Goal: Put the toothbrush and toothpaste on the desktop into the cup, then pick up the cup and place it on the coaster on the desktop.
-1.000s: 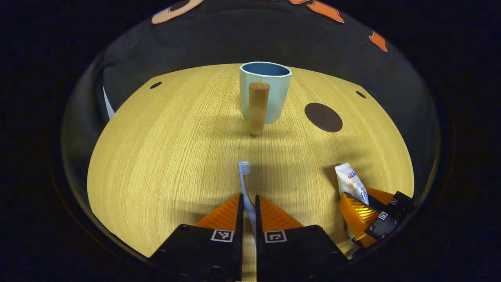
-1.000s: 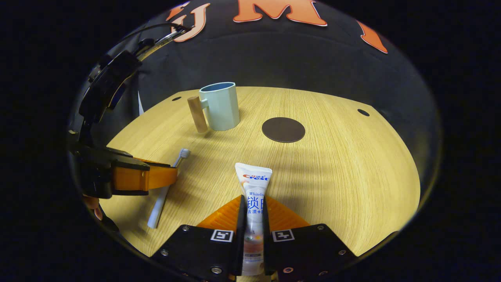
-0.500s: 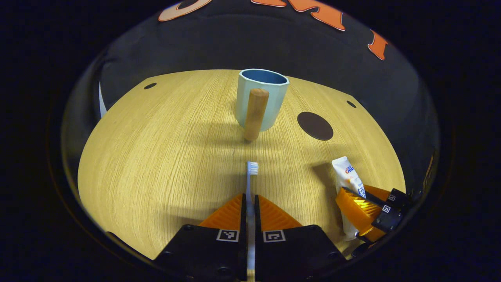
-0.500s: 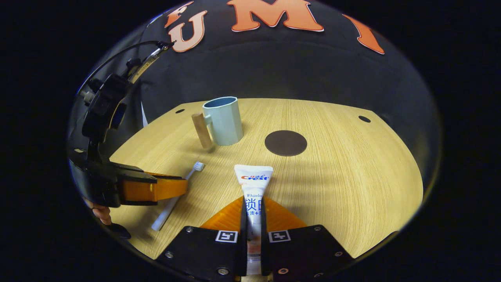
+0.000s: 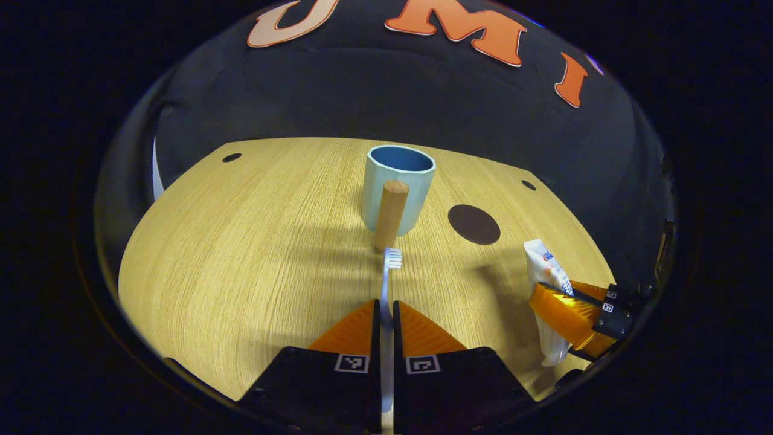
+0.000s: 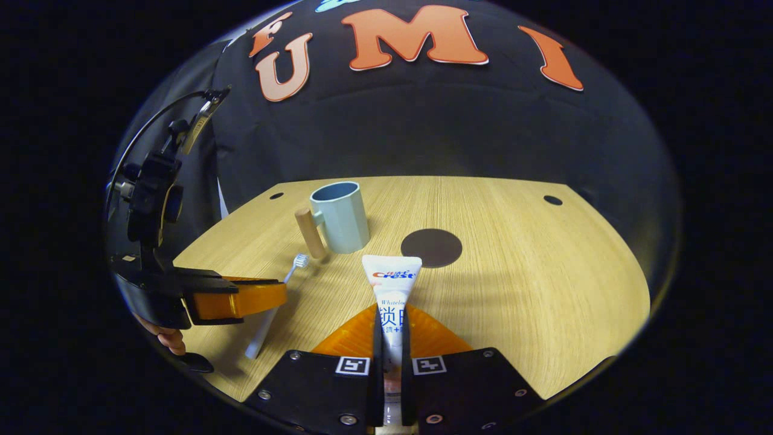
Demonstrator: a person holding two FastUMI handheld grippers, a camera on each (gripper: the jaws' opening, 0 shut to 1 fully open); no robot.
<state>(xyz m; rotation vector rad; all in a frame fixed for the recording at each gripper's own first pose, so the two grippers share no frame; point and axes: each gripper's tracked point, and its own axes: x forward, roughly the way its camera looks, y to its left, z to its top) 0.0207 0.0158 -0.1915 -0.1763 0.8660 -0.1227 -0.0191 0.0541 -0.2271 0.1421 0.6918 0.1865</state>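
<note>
Left gripper view: we noted the left gripper (image 5: 384,314) clenched on the toothbrush (image 5: 386,284), bristle head pointing forward toward the cup (image 5: 398,184), which stood upright on the desktop (image 5: 241,254) with its wooden handle facing us; we judged this grip meant to feed the brush in head-up. The coaster (image 5: 474,224) lay just right of the cup. At far right the right gripper (image 5: 574,311) pinched the toothpaste (image 5: 546,284). The brush's tail was hidden between the fingers. Right gripper view: the tube stood gripped mid-body, crimped end forward, lifted clear for dropping in, we judged; its cap end was cut off below. The cup's inside was hard to make out.
</note>
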